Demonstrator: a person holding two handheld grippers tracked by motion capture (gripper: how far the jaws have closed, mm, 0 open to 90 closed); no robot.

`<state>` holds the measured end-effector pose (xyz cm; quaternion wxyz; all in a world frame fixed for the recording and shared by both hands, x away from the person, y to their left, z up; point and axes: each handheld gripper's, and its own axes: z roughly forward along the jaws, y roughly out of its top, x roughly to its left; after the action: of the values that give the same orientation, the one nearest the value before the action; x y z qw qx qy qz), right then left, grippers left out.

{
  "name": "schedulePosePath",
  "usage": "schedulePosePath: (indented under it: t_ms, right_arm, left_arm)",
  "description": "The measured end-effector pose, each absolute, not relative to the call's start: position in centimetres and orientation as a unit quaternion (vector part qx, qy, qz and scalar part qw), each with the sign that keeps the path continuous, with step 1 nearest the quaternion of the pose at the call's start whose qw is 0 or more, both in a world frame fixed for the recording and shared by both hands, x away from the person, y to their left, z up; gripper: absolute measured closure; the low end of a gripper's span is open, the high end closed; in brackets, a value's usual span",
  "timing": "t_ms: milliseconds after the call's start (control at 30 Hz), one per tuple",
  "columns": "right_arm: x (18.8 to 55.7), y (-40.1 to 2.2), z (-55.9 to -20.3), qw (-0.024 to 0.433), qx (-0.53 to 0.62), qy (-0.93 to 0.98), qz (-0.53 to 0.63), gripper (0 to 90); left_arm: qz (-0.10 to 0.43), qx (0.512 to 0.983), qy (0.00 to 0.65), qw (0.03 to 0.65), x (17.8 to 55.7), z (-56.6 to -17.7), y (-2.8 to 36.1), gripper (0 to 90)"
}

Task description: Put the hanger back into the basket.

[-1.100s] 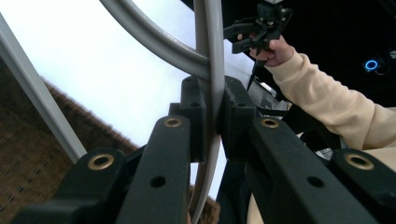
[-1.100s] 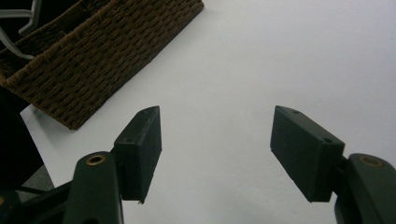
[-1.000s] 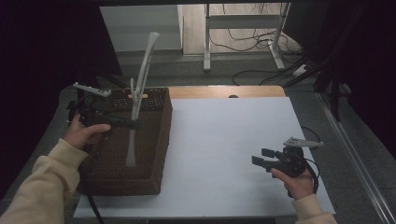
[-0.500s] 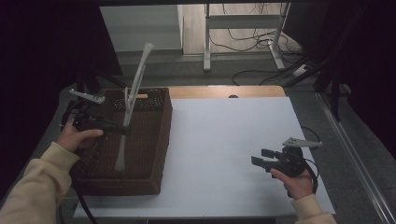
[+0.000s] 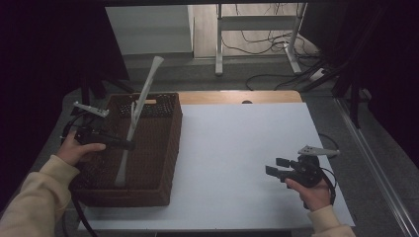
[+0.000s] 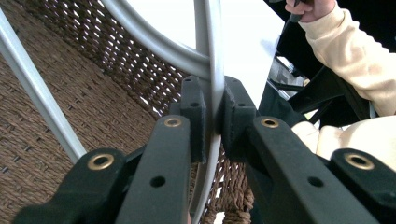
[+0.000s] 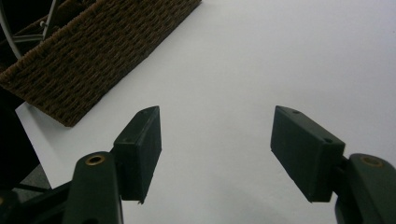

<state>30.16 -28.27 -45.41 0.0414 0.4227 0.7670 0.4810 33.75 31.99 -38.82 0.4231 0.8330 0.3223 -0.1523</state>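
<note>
Wicker basket (image 5: 163,163) holds grey hanger (image 5: 132,123), clamped by left gripper (image 5: 129,144)

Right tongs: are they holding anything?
No, the right tongs stand open over the bare white table, nothing between them.

The right gripper (image 7: 217,154) hangs over the white desk (image 7: 280,56), its two black jaws standing wide apart with nothing but bare desk showing between them. Farther off, at the upper left, a brown woven basket (image 7: 88,60) rests on the desk, one corner towards the gripper. Thin pale rods (image 7: 7,28) show above its rim at the far left edge.
</note>
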Motion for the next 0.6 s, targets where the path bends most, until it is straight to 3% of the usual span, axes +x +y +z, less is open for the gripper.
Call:
schedulePosePath:
  t_ms: [600]
  right_arm:
    - [30.2, -28.3, -45.5, 0.041, 0.423, 0.768, 0.479, 34.1]
  left_arm:
    - [-0.167, 0.858, 0.317, 0.369, 33.4, -40.6, 32.1, 80.7]
